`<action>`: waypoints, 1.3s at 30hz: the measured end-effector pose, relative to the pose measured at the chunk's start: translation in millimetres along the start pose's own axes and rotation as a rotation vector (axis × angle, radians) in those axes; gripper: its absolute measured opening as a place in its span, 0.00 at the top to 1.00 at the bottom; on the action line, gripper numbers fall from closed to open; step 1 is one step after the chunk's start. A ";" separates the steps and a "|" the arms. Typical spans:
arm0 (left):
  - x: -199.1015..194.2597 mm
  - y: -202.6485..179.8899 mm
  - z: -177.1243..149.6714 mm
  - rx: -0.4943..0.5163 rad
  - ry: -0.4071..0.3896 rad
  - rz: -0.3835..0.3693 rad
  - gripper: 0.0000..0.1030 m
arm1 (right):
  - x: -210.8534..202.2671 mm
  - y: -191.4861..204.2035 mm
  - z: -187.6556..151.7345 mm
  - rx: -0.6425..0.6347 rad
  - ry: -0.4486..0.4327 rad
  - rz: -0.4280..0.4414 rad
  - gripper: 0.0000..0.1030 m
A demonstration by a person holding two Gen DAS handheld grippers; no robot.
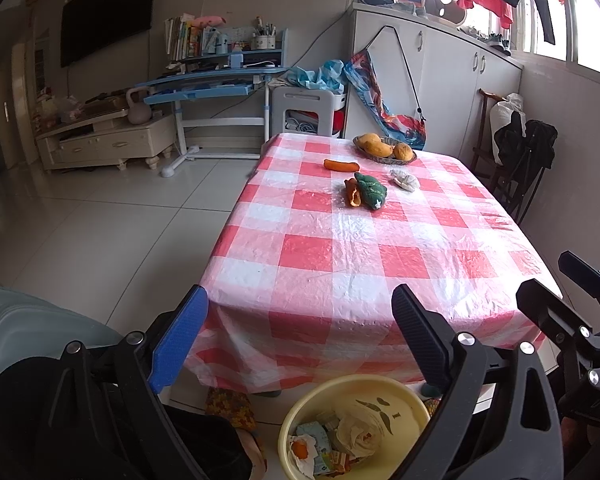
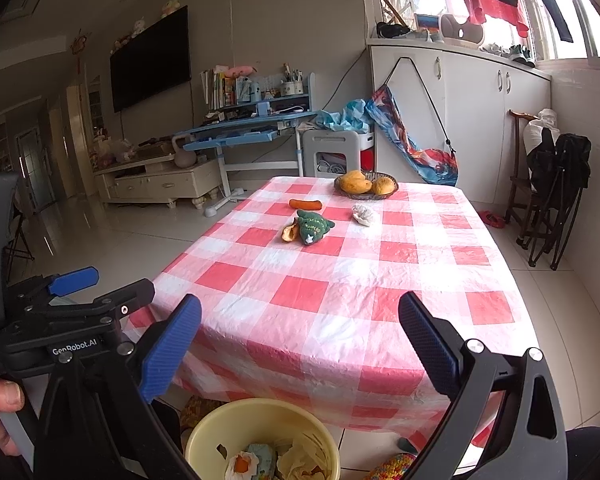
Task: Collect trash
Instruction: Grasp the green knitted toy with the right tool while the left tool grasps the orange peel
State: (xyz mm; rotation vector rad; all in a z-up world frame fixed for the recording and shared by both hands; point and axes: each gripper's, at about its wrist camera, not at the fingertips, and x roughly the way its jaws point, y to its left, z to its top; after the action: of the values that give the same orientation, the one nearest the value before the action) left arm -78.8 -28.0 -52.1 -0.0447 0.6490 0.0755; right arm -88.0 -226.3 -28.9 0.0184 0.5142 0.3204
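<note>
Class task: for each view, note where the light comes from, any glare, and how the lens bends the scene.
Left wrist view: window overexposed top right, sheen on the checked tablecloth, black vignette corners. Right wrist view: window equally blown out, cabinet edges bowed.

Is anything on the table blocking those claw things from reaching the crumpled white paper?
Nothing visible does. Both grippers, left and right, hang open at the near edge; bare tablecloth stretches to the crumpled tissue. The green toy and peel lie to its left.
</note>
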 end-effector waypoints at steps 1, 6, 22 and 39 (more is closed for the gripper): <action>0.0 0.1 0.1 0.000 0.000 0.000 0.13 | 0.4 0.3 0.0 -0.001 0.002 0.000 0.08; 0.7 -0.7 0.8 -0.005 0.006 -0.008 0.13 | 3.2 -1.0 0.8 0.011 0.010 0.013 0.08; 43.2 3.7 86.5 -0.018 0.005 0.003 0.13 | 125.6 -30.2 55.6 0.097 0.155 0.038 0.10; 156.0 -8.9 148.7 0.000 0.113 -0.010 0.13 | 269.6 -42.7 79.0 0.103 0.363 0.096 0.60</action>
State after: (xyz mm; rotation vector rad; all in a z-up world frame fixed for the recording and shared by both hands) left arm 135.4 -18.4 -28.0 -0.0527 0.7620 0.0634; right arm 184.7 -179.5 -93.7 0.0860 0.8913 0.3931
